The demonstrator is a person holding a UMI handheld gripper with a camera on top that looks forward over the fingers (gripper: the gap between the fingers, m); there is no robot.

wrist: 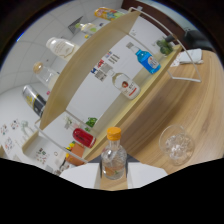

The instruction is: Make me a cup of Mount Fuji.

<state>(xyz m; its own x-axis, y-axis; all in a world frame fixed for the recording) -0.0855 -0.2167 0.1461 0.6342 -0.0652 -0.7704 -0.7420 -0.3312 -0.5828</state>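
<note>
Gripper (113,176): two pale fingers (80,176) set either side of a small clear bottle (113,159) with an orange cap (114,133); pressing or merely flanking — cannot tell, since the contact faces sit hidden behind the bottle's lower body. Bottle upright relative to the fingers, held or framed low on the body, presumably so the neck and cap remain free for pouring; contents clear, level not readable. Glass (176,145): clear, seemingly with ice inside, standing on the wooden counter (150,120) just ahead of the fingers and off to one side, apart from the bottle; judged the receiving vessel for the drink, placed within easy tipping range. Shelf unit (95,60): pale wood boards in a white wire frame, appearing tilted only because the camera rides rolled with the gripper. Stock on the shelves: blue-labelled bottle (148,61) and clear bottle with red-and-white label (126,86) on one board; white bottle (61,47), dark bottle (34,99) and others on the next; red can (84,137) lower down beside green leaves. Stock lined up labels outward, likely for quick selection. Stage judged: ingredient bottle at hand near the glass, pour not yet begun.
</note>
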